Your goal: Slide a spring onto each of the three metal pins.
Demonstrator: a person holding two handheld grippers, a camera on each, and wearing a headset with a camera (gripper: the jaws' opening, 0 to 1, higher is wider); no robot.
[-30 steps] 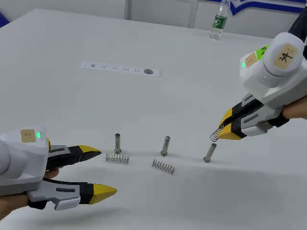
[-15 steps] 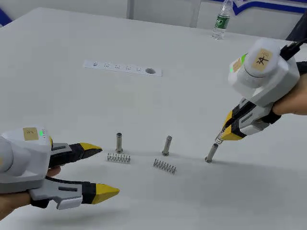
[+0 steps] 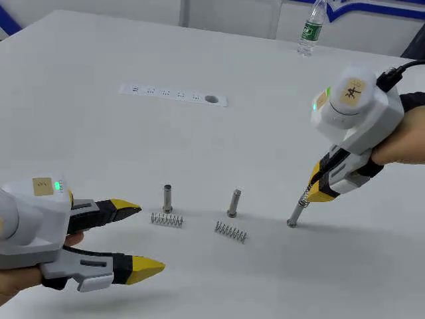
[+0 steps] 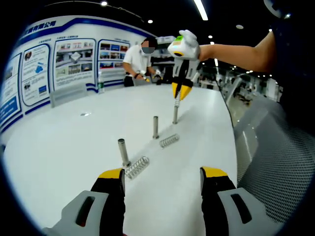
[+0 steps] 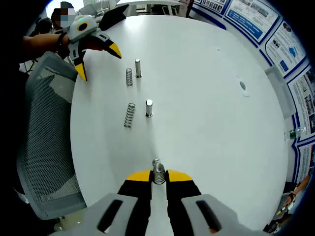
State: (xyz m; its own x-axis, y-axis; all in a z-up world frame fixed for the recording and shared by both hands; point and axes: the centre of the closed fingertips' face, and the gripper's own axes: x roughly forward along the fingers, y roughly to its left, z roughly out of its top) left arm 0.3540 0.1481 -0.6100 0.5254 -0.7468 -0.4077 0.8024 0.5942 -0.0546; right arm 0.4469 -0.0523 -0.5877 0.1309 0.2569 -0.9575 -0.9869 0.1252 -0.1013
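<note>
Three metal pins stand upright on the white table: the left pin (image 3: pixel 167 198), the middle pin (image 3: pixel 234 203) and the right pin (image 3: pixel 295 214). One spring (image 3: pixel 166 219) lies by the left pin and another spring (image 3: pixel 230 231) lies by the middle pin. My right gripper (image 3: pixel 317 195) is shut on a third spring (image 3: pixel 305 197), (image 5: pixel 157 172), whose lower end meets the top of the right pin. My left gripper (image 3: pixel 145 238) stands open at the lower left, short of the left pin (image 4: pixel 123 152), with nothing between its fingers.
A white power strip (image 3: pixel 172 95) is set in the table further back. A water bottle (image 3: pixel 309 30) stands at the far edge. A grey mesh chair (image 4: pixel 275 147) is beside the table. A person stands in the background beyond the table.
My right gripper has come down and to the left with its spring, which now meets the right pin's top. The left gripper has kept still.
</note>
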